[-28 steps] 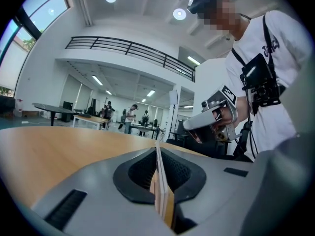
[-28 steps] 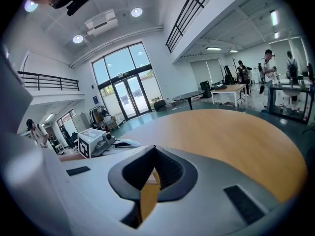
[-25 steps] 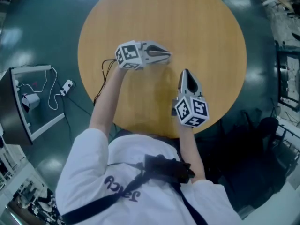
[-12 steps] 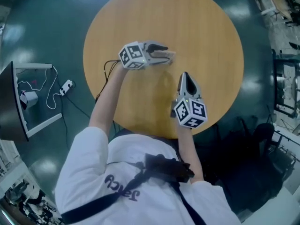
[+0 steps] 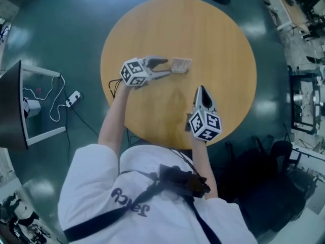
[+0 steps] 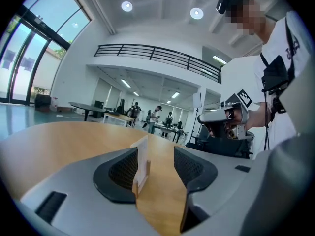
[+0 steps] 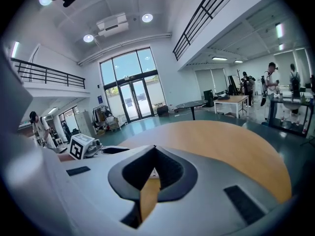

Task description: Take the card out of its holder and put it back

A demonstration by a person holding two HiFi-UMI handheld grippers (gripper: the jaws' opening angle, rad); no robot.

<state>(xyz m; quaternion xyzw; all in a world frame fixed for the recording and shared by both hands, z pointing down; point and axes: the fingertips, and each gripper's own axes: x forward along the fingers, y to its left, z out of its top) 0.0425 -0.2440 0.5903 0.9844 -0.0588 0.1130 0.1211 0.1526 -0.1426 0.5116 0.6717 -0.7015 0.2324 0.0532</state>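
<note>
So the card [image 5: 181, 64] is standing upright in its little wooden holder [image 6: 143, 174], on the round wooden table [image 5: 213, 39], a bit to the far side of the middle. Card's in the slot, nothing gripping it.

The left gripper [image 5: 168, 67] lies just to the left of it, pointing right at the card. Its jaws have just been opening and they're spread wide now. In the left gripper view the card lines up with the gap, closer to the left jaw, but the pads aren't pressing on it. From the head view it looks like the card sits right at the tips or just past them, can't really say which.

The right gripper [image 5: 202, 89] is nearer to the person and a little to the right, apart from the card, pointing to the far side. Its jaws are pinched together at the tips with nothing in them.

Further out: the person's white shirt [image 5: 106, 187] with a black strap [image 5: 167, 184] across it at the near edge, a dark green floor [image 5: 61, 34] all round, and off to the left a monitor [image 5: 10, 111] and a white cable [image 5: 56, 100].
</note>
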